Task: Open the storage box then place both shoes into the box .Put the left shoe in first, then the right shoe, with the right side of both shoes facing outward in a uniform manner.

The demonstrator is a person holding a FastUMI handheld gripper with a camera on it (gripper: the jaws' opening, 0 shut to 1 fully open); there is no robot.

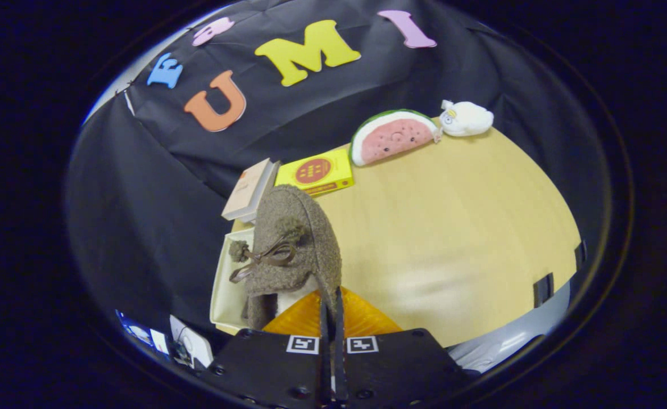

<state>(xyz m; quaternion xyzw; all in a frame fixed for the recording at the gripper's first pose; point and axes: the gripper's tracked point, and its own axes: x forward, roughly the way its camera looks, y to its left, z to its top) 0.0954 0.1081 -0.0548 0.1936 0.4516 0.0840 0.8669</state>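
Fuzzy woollen shoe (296,238), matt wood table (458,238)

Recording booth: black cloth wall (140,216), wooden table (453,227).

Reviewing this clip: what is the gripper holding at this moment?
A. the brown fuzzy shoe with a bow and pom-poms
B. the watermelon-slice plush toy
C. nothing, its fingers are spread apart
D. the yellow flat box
A: the gripper has its fingers pressed together on the rear edge of the brown fuzzy shoe with a bow and pom-poms, which hangs over the cream storage box; the watermelon-slice plush toy and yellow flat box lie far beyond on the wooden table.
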